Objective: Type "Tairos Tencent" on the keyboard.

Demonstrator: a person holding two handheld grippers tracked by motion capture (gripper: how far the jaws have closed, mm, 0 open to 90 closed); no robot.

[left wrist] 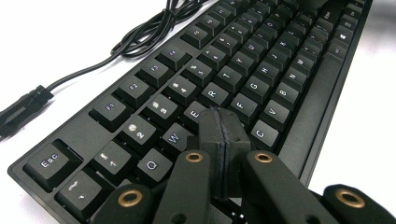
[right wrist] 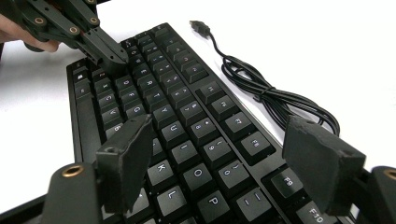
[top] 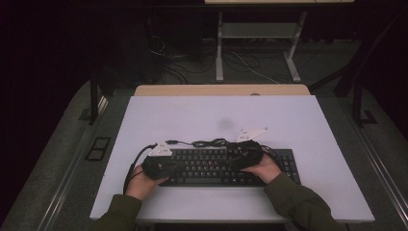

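Observation:
A black keyboard (top: 211,168) lies on the white table near the front edge, its letter keys (left wrist: 261,70) close under the left gripper view. My left gripper (left wrist: 223,128) is shut, pads pressed together with nothing between them, its tip low over the keys around D and E. From the right gripper view the left gripper (right wrist: 111,55) touches down on the keyboard's left end. My right gripper (right wrist: 217,140) is open, wide over the keyboard (right wrist: 187,116) around the I, O and K keys, holding nothing. In the high view the left gripper (top: 168,166) and right gripper (top: 240,156) sit over either end of the letter block.
The keyboard's black cable (top: 211,142) lies coiled just behind it, with the loose USB plug (right wrist: 198,24) on the white table (top: 216,113). Behind the table is a dark floor with desk legs (top: 219,48) and wires.

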